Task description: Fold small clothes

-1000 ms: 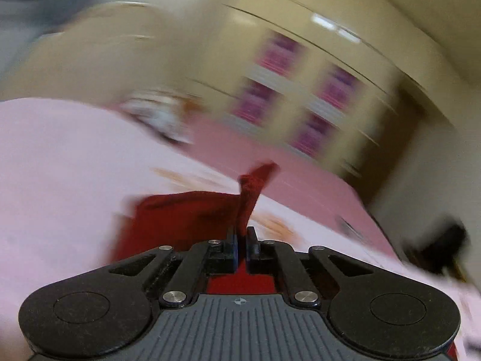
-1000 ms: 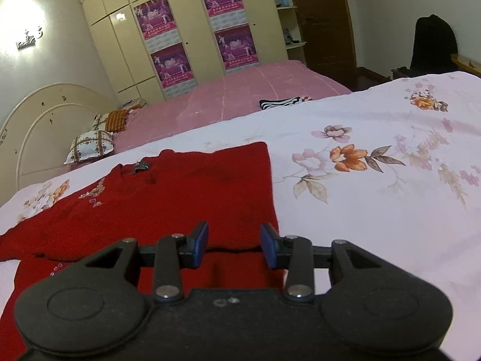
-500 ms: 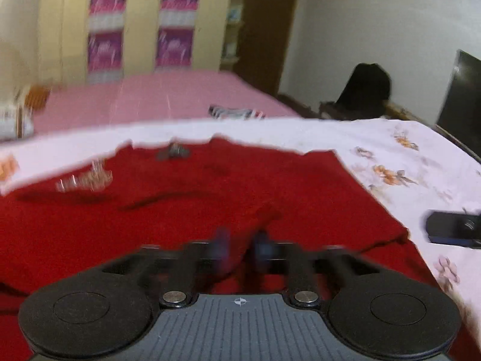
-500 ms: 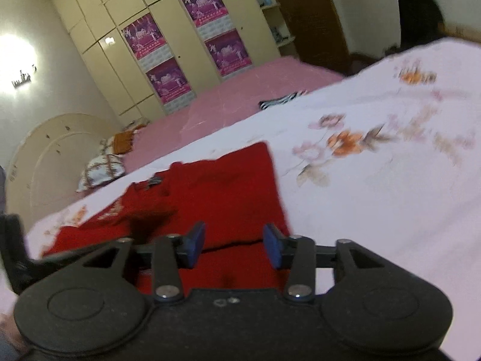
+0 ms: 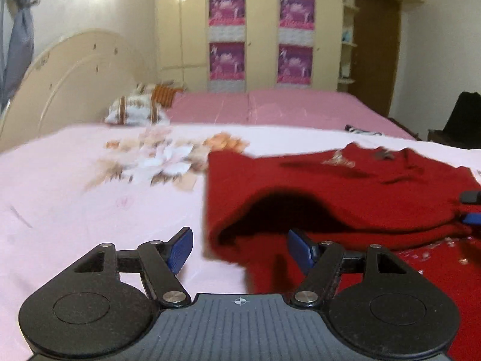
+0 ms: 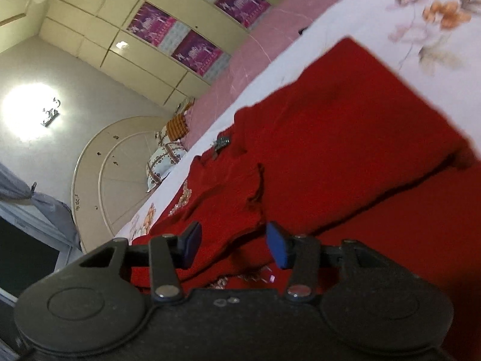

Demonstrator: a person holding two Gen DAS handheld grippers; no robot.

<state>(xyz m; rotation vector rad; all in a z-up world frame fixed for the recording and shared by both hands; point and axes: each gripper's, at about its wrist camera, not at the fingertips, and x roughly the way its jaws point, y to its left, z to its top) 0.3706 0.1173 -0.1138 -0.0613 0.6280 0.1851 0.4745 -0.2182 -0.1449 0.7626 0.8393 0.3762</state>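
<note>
The sweater [image 5: 345,198] runs off the left view's edge at 3 o'clock, its beadwork blurred. It lies partly folded on a floral sheet [image 5: 90,198]; beyond are a pink bed [image 5: 270,108], two pillows [image 5: 135,111] and four wardrobe posters [image 5: 227,7]. Left gripper [image 5: 239,248] and right gripper [image 6: 233,245] are both spread, holding nothing.

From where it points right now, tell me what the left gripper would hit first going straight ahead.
Most likely the folded edge of the red knitted sweater: the open left gripper points at its raised fold, just ahead on the pale pink floral bedsheet. Blur makes depth uncertain.
</note>
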